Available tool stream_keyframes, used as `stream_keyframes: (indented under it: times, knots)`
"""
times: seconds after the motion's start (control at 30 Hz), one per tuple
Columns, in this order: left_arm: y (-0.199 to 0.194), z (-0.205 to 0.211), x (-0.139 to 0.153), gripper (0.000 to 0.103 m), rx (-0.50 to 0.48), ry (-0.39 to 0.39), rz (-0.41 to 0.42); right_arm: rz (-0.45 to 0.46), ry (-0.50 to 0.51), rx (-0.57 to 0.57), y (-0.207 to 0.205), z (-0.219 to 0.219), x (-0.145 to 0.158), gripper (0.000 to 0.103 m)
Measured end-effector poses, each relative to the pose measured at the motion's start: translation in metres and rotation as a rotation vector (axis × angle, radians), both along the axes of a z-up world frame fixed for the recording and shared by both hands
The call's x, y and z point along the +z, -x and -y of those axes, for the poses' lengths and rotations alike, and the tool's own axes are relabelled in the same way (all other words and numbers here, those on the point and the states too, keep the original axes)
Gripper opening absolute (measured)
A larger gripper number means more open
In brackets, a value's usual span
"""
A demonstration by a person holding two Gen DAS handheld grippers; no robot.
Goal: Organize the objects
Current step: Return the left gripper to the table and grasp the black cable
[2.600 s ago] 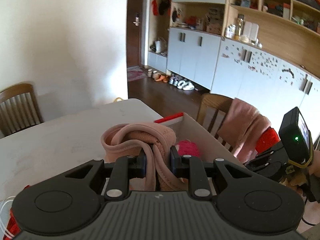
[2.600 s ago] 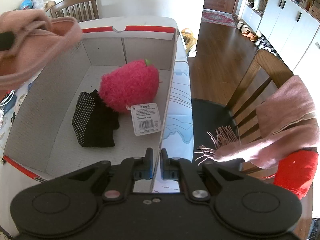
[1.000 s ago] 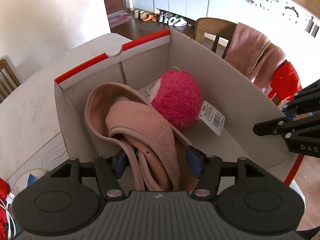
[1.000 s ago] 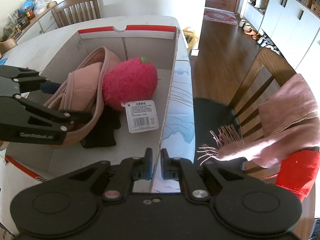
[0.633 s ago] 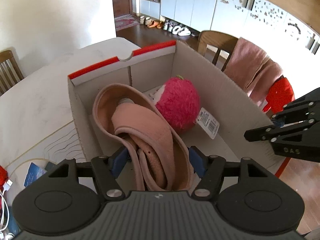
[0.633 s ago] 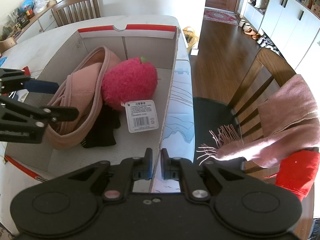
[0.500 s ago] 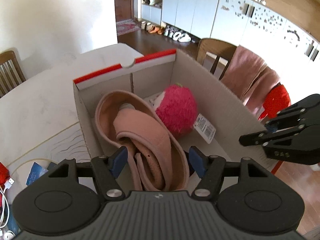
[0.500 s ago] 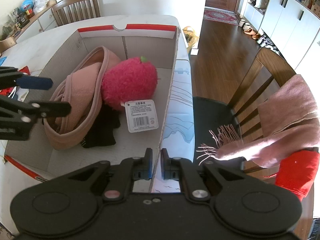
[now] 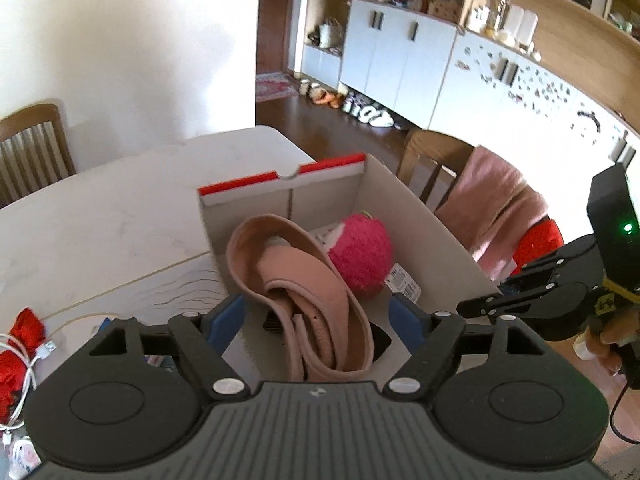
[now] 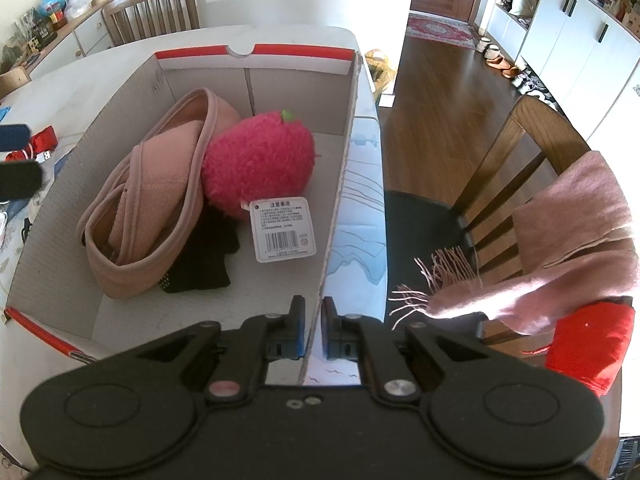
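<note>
Pinching wall: right gripper (image 10: 311,330) has its jaws together on the near end of the right-hand wall of the cardboard box (image 10: 344,168); judged a steadying hold, so the box stays put on the table (image 9: 120,208) while things go in
Letting go: left gripper (image 9: 318,314) hangs above the box's near edge; its jaws have just been opening and stand wide apart, pads clear of the cloth, nothing pressed between them
Pink band: pink fabric band (image 10: 148,204) lies loose inside the box, along the left wall from the near edge toward the far left corner; judged placed, since nothing touches it
Black item: dark knit piece (image 10: 200,256) lies on the box floor, partly under the band and the toy
Plush: pink plush strawberry (image 10: 258,164) sits mid-box, touching the band's right side; its paper tag (image 10: 285,230) rests toward the right wall
Left on table: red item with a white cable (image 9: 18,356) lies on the table's left edge, outside the box; probably the next to sort
Beyond: chair (image 10: 512,168) draped with a pink scarf (image 10: 576,232) stands past the table's right edge
</note>
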State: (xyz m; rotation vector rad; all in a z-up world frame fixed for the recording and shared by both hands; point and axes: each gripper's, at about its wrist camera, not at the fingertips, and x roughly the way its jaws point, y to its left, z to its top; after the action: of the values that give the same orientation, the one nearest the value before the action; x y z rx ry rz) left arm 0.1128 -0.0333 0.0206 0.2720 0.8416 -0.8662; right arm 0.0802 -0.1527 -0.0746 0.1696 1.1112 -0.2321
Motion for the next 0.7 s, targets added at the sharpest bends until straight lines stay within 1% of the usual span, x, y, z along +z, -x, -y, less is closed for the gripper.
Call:
stream_keyframes:
  times: [0.2,0.33,0.43,0.53,0.7]
  knots:
    - [0.002,-0.030,0.010,0.086,0.065,0.036,0.017,-0.017,0.001,-0.004,0.000,-0.001,-0.001,0.007]
    - [0.002,-0.053,0.008,0.093,0.104,0.032,0.012,-0.023,0.006,-0.008,-0.001,-0.004,-0.001,0.007]
    - [0.003,-0.069,0.003,0.096,0.136,0.025,0.019,-0.021,0.006,-0.013,0.000,-0.004,0.000,0.007]
    - [0.003,-0.089,-0.006,0.100,0.180,0.028,0.004,-0.020,0.011,-0.013,0.000,-0.005,0.000,0.007]
    - [-0.002,-0.121,-0.026,0.102,0.280,-0.013,-0.010,-0.019,0.013,-0.020,0.001,-0.005,-0.001,0.006]
